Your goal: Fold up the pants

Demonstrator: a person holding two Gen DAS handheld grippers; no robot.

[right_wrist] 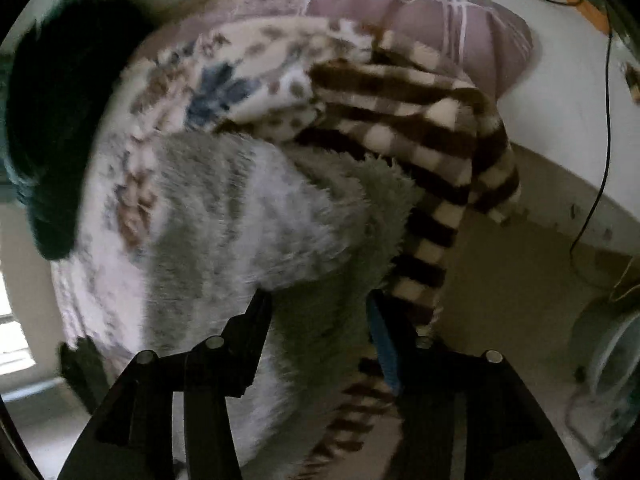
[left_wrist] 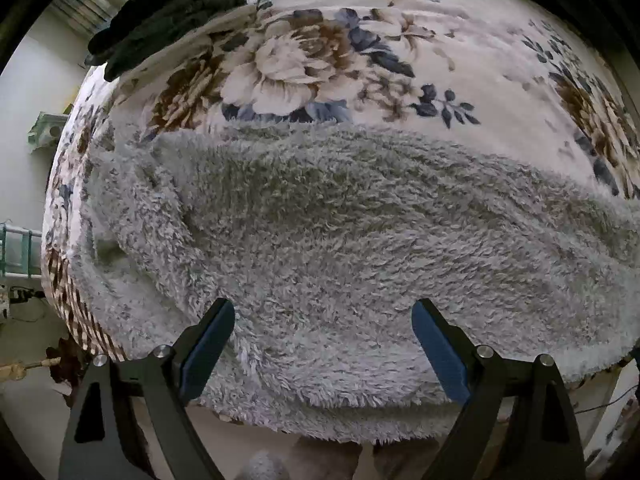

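Observation:
The grey fluffy pants [left_wrist: 340, 240] lie spread across the floral blanket [left_wrist: 400, 60] on the bed, reaching its near edge. My left gripper [left_wrist: 323, 312] points down over them, its jaws wide apart with nothing pinched; both blue pads [left_wrist: 436, 348] are bare. In the blurred right wrist view, a raised fold of the pants [right_wrist: 248, 216] fills the gap between the fingers of my right gripper [right_wrist: 320, 304] at the bed's edge. The blur hides whether its pads press on the fleece.
A dark green garment [left_wrist: 172, 12] lies at the far left of the bed. A brown and cream checked blanket [right_wrist: 432, 128] hangs over the bed's edge beside the fold, with a lilac pillow [right_wrist: 460, 28] behind it. A cable [right_wrist: 600, 160] and a fan [right_wrist: 612, 352] stand on the floor to the right.

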